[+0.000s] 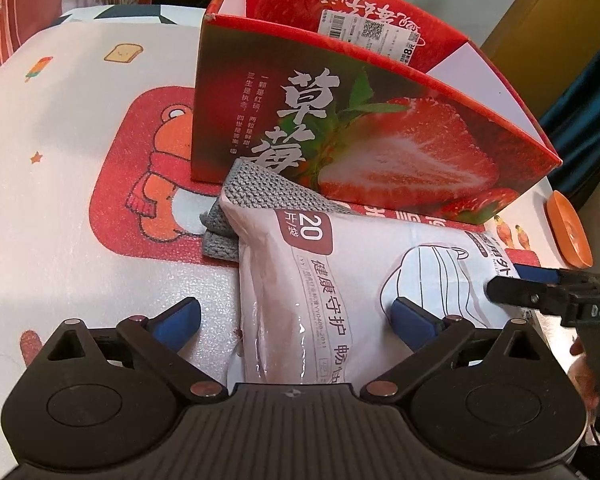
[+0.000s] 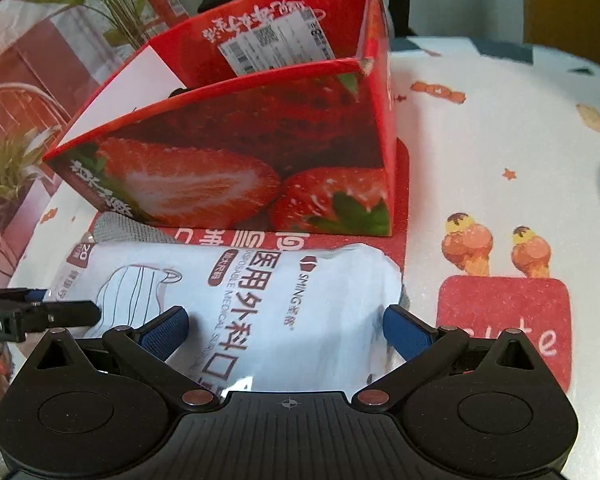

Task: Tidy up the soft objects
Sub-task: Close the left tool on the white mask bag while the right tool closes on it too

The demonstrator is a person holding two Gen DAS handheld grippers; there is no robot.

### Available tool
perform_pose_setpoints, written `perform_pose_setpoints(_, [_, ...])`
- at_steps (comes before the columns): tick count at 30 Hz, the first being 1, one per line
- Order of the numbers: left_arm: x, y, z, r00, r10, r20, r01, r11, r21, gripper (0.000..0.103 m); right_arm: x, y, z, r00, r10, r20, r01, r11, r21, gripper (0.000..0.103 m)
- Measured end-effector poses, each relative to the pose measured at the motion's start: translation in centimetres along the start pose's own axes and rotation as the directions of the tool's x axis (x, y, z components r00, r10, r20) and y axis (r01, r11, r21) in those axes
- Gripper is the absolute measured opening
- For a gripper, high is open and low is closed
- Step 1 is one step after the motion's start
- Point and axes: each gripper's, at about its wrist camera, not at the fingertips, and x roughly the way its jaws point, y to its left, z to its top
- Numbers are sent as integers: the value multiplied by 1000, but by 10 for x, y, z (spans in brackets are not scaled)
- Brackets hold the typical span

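Both claws, left point(image 1: 296, 316) and right point(image 2: 286, 330), gape wide astride the "SMING" mask pack point(image 2: 260, 292), marked "20"; strawberry box point(image 2: 236, 160) at 12 o'clock.

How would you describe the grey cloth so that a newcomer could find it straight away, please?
Find the red strawberry box on the table. At the foot of its front wall lies a white mask packet; the grey knitted cloth pokes out from under it, the only woven, unprinted item there.
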Motion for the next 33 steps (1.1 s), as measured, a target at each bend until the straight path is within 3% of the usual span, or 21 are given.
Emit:
perform_pose_setpoints(6, [2,2,2,1000,-12,-3,12,1000,2,102,11,-7,18,995,64,-81,-64,998,-5,103])
perform_pose_setpoints(14, [3,11,12,996,-92,-23,92,996,-11,79,12,-1,24,992,67,-106,-75,995,-68,102])
perform_pose_setpoints(24, [-3,15,42,995,-76,-68,81,994,76,75,11,-2,27,991,68,-116,-80,992,-97,100])
perform_pose_setpoints(27, [-2,19,47,994,-72,-76,79,993,85,69,11,0,27,991,62,-117,-75,991,-113,100])
perform_pose_setpoints(29, [1,23,50,994,-81,-79,88,993,80,55,10,2,27,992,55,-113,-68,991,-118,100])
perform_pose_setpoints(33, [4,20,51,993,-93,-68,100,990,98,54,7,3,26,993,45,-108,-60,989,-135,97])
